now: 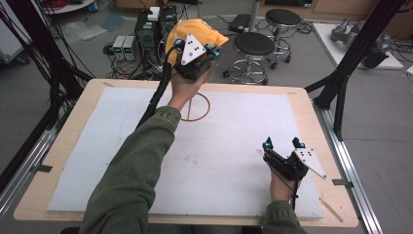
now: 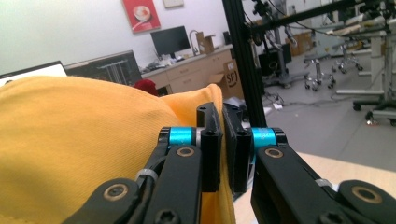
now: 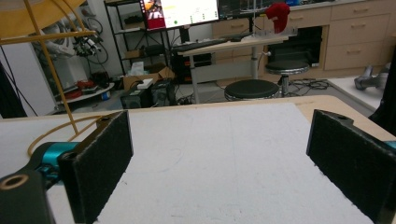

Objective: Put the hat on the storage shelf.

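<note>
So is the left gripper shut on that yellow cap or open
Shut on it. In the left gripper view the left gripper has its jaws pressed together on a fold of the yellow cap, lifted above the table.

a plain yellow cap [image 1: 195, 30] sits on a thin tan wire stand [image 1: 196, 108]. the left hand-held gripper [image 2: 222, 140] is black with bright blue bands and a grey plate dotted white. the right hand-held gripper [image 1: 283, 144] matches it. the surface [image 1: 311, 117] is pale wood under a white mat [image 1: 229, 146]. the sleeves [image 1: 136, 175] are olive green.
</note>
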A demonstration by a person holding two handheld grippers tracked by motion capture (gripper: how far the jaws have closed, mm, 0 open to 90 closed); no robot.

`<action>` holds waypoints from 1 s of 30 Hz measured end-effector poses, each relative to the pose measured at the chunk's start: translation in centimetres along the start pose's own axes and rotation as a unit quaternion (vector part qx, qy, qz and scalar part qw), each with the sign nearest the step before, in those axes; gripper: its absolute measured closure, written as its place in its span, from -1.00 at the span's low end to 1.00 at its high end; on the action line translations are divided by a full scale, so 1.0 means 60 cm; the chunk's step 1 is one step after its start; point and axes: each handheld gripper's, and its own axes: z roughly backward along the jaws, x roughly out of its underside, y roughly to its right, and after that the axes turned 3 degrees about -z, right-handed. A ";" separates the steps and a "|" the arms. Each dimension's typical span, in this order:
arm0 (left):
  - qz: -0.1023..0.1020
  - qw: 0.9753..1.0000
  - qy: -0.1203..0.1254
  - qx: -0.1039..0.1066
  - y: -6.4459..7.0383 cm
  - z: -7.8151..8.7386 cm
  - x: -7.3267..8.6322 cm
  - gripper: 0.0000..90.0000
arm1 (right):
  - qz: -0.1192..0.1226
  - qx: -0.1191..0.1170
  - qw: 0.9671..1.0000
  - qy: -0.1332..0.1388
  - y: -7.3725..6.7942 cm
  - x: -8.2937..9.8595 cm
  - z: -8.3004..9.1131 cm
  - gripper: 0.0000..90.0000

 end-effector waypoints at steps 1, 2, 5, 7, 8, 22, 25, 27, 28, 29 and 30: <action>-0.003 1.000 -0.004 0.003 0.003 -0.003 0.003 0.92 | 0.000 0.000 1.000 0.000 0.000 0.000 0.000 -0.87; -0.006 1.000 -0.007 0.006 0.007 -0.006 0.005 0.92 | 0.002 0.000 1.000 0.000 0.000 0.000 0.000 -0.87; -0.014 1.000 -0.016 0.011 0.017 -0.013 0.013 0.92 | 0.001 0.001 1.000 0.001 0.000 0.000 -0.001 -0.87; -0.019 0.999 -0.022 0.014 0.020 -0.015 0.017 0.92 | 0.000 0.001 1.000 0.002 0.001 0.000 -0.001 -0.87; -0.022 0.999 -0.024 0.015 0.021 -0.016 0.019 0.92 | -0.005 0.000 1.000 0.002 0.001 -0.001 0.000 -0.87; -0.077 0.992 -0.090 0.037 0.032 -0.026 0.048 0.92 | -0.008 -0.003 1.000 0.003 0.002 -0.001 -0.001 -0.87; -0.082 0.991 -0.097 0.042 0.034 -0.026 0.051 0.91 | -0.010 -0.001 1.000 0.003 0.003 -0.001 -0.001 -0.87; -0.080 0.990 -0.102 0.047 0.035 -0.027 0.054 0.91 | -0.011 -0.001 1.000 0.004 0.003 -0.001 -0.001 -0.87; -0.080 0.990 -0.104 0.048 0.036 -0.028 0.056 0.91 | -0.011 -0.001 1.000 0.004 0.003 -0.001 -0.001 -0.87; -0.082 0.990 -0.104 0.050 0.036 -0.028 0.058 0.91 | -0.011 -0.002 1.000 0.004 0.003 -0.001 -0.001 -0.87; -0.080 0.990 -0.103 0.050 0.037 -0.028 0.060 0.91 | -0.011 -0.002 1.000 0.004 0.003 -0.001 -0.001 -0.87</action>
